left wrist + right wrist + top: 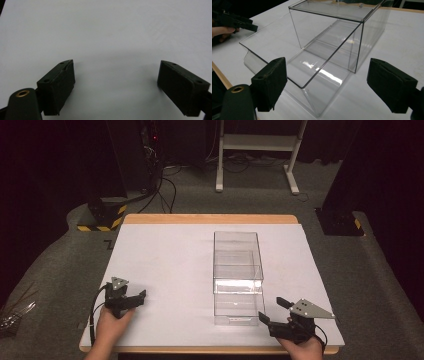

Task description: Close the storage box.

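Observation:
A clear plastic box [236, 255] stands in the middle of the white table top [165, 260], with its clear drawer [239, 305] slid out toward the front edge. My right gripper [273, 310] is open just right of the drawer's front, near the table's front edge. In the right gripper view the open gripper [327, 62] faces the drawer [294, 67] and the box [332, 30], touching neither. My left gripper [136, 297] sits open at the front left, well apart from the box. In the left gripper view the gripper [116, 65] has nothing between its fingers, with bare white table under it.
The table has a wooden rim [210, 218]. Behind it on the grey carpet stand a white frame [257, 150], a black base with yellow stripes [102, 217] and loose cables [167, 190]. Another black base [340, 222] stands at the back right.

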`<action>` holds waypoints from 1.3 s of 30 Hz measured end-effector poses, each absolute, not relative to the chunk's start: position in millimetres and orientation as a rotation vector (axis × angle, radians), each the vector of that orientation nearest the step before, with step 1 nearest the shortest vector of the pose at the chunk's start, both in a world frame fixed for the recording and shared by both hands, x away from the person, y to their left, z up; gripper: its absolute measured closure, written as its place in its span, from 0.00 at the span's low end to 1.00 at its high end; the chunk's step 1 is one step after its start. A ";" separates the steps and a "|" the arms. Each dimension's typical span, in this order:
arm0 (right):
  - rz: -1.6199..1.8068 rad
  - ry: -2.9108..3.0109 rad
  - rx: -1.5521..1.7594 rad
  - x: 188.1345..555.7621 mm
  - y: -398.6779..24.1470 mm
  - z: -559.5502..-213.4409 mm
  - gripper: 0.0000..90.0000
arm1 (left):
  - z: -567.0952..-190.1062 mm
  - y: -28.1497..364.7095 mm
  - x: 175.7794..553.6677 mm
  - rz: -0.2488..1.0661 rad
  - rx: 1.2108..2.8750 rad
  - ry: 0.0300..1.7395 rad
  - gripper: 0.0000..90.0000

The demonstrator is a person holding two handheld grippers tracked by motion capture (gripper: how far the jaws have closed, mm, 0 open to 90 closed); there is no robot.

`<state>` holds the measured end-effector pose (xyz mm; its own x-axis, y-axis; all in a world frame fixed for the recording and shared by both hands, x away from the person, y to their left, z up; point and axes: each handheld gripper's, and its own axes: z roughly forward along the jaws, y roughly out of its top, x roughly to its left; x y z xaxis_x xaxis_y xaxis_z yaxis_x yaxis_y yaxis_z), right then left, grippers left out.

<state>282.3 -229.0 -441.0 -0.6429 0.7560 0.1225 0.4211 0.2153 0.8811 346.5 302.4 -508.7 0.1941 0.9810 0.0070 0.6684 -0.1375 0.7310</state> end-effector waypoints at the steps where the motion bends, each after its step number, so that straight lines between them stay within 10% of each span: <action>1: 1.397 2.164 1.096 281.8 -228.2 -441.9 0.20 | -508.7 302.4 346.5 0.676 1.878 1.538 0.16; 39: 1.406 2.132 1.090 302.8 -213.2 -449.1 0.21 | -508.8 302.4 346.6 0.673 1.876 1.540 0.16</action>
<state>302.8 -213.2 -449.1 -0.6361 0.7637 0.1105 0.4025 0.2062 0.8919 346.6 302.4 -508.8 0.1933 0.9811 0.0041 0.6691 -0.1349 0.7308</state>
